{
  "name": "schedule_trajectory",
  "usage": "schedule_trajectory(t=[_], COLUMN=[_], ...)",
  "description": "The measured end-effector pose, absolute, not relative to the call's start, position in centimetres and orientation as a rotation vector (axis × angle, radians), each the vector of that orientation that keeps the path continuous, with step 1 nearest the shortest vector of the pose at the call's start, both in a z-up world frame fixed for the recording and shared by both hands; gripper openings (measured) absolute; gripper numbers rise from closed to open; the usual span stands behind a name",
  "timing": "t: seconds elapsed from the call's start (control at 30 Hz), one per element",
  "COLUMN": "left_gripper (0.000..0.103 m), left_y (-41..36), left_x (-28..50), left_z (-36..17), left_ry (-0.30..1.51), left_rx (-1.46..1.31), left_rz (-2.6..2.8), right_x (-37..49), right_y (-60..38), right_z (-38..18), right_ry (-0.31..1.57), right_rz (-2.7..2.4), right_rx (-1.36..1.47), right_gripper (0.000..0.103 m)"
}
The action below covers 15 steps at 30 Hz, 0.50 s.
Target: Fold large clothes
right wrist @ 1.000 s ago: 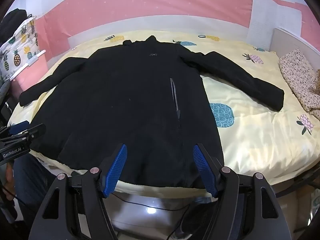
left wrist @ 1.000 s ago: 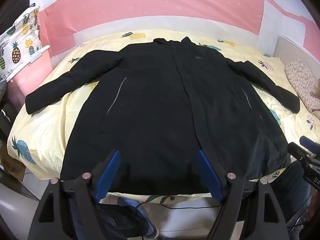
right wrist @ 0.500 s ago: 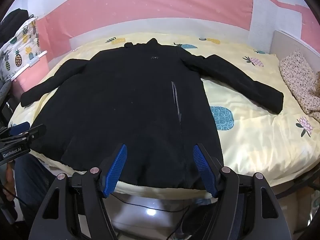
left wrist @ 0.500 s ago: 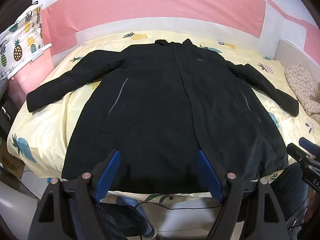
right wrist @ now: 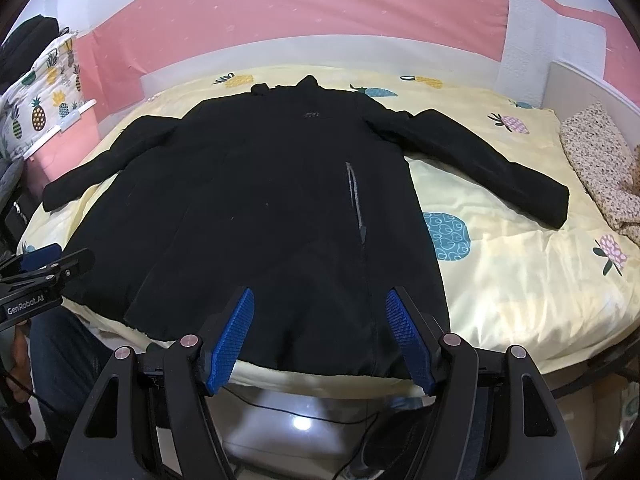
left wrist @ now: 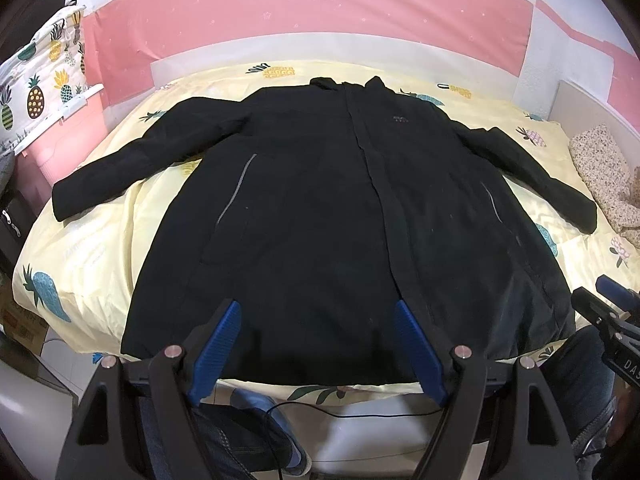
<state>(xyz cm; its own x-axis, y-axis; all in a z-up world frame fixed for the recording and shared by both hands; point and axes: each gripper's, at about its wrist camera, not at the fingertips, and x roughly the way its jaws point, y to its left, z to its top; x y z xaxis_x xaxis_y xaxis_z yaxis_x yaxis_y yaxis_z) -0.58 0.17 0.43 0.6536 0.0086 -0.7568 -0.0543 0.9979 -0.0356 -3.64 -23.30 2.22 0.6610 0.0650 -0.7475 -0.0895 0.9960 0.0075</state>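
Vs. 1 s ago: next to no change. Black coat (left wrist: 320, 216) lies the same, spread flat, front up, on the yellow pineapple-print bed (left wrist: 96, 248), collar at the far end, both sleeves out to the sides, hem at the near edge. Left-wrist view sits a touch differently, so the coat looks slightly shifted in frame; the fabric itself hasn't moved.

Left tongs (left wrist: 318, 320) spread wide, nothing betw. the blue pads, hanging over the hem w/o touching. Right tongs (right wrist: 320, 308) same: spread, empty, above the hem nr the right pocket zip.

Hard to see: coat is so dark that folds and seams barely read; chest logo too small to make out. Floral cushion (right wrist: 596, 168) cut off at the right edge. Person's leg in jeans (left wrist: 588, 376) only partly in view. Floor under the bed edge is blurry, w/ a thin cable (left wrist: 360, 412) across it.
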Motion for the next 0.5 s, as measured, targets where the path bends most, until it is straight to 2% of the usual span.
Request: schedule_trajectory(t=[0.5], left_gripper=[0.081], left_y=[0.04], left_x=[-0.40], left_z=[0.16], left_ry=[0.861], left_rx=[-0.060], left_rz=[0.038], right_x=[-3.61], right_y=[-23.31], right_z=[1.74], right_ry=[0.852], right_rz=[0.094], right_rx=[-0.032], right_gripper=[0.069])
